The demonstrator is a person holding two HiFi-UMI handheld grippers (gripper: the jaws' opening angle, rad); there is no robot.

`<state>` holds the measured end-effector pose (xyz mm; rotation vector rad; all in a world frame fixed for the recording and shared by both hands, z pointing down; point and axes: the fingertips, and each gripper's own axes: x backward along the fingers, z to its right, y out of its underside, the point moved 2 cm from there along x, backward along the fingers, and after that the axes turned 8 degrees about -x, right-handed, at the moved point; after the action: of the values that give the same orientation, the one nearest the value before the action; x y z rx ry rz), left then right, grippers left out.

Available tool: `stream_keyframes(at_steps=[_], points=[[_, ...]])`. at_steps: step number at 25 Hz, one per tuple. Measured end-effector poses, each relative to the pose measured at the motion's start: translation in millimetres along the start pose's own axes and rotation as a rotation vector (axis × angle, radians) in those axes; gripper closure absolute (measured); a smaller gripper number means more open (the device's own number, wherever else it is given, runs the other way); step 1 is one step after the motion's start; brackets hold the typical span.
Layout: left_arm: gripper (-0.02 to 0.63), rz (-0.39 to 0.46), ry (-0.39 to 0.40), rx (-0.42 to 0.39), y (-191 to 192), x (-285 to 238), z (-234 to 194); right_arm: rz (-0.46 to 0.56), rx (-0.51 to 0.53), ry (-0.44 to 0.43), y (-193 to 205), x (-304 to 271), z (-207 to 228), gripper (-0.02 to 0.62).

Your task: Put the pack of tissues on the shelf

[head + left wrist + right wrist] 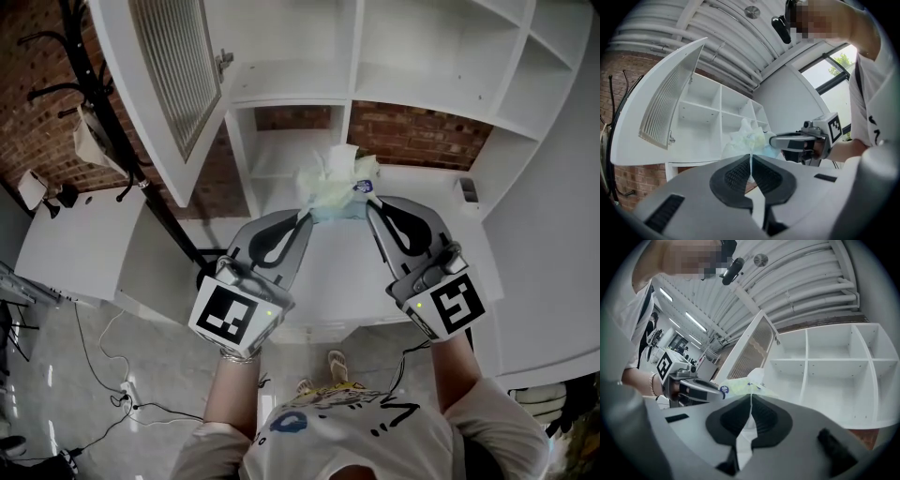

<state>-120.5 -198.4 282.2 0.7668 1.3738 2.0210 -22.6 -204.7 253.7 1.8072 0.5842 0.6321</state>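
Note:
The pack of tissues (pixel 336 186), pale green and white in a soft wrapper with a blue label, hangs in the air in front of the white shelf unit (pixel 422 89). My left gripper (pixel 302 217) is shut on the pack's left edge. My right gripper (pixel 367 202) is shut on its right edge. In the left gripper view the shut jaws pinch a thin fold of wrapper, with the pack (pixel 746 137) just beyond them and the right gripper (pixel 787 139) across from it. The right gripper view shows the pack (pixel 740 387) above its shut jaws and the left gripper (pixel 701 389) opposite.
A slatted white cupboard door (pixel 173 66) stands swung open at the left. A white counter (pixel 337 272) runs below the shelf compartments, with a small object (pixel 467 192) at its right. A black coat stand (pixel 89 89) leans against the brick wall. Cables (pixel 122 389) lie on the floor.

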Motion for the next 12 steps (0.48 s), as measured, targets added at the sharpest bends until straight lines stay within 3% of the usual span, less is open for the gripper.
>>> stream_keyframes(at_steps=[12], points=[[0.588,0.033,-0.087,-0.113,-30,-61,-40,0.084,0.082,-0.079,-22,-34,66,0.568]])
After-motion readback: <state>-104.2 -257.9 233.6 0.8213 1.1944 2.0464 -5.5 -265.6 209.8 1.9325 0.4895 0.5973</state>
